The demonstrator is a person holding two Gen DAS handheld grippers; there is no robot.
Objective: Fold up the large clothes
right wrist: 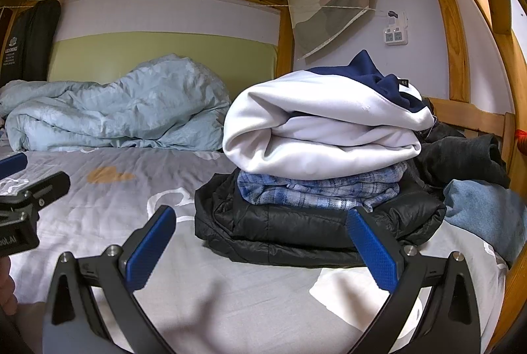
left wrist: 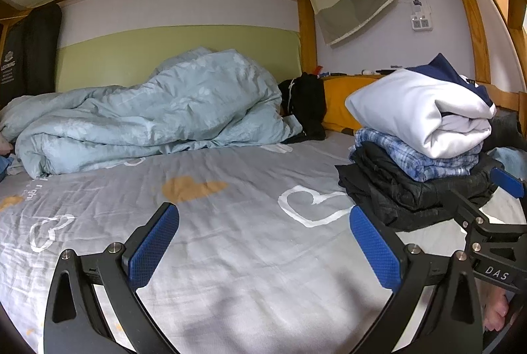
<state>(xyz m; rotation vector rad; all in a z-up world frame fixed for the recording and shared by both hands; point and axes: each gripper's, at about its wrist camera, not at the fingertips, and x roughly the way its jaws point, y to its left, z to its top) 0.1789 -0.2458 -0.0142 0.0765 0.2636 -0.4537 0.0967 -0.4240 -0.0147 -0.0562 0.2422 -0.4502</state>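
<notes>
Both tools, left and right, are hovering released over the bed, holding nothing. The stack is sitting just ahead of the right tool: soft, bulky, probably slippery; grip folded edges.

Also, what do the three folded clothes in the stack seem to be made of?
White top garment: smooth, thick knit, probably fleece or sweatshirt jersey; soft rounded folds, matte surface.
Blue plaid shirt: woven, slightly fuzzy, maybe flannel; checked pattern.
Black jacket: thin, slightly shiny synthetic shell, likely padded; quilted seams and puffed sections.
</notes>
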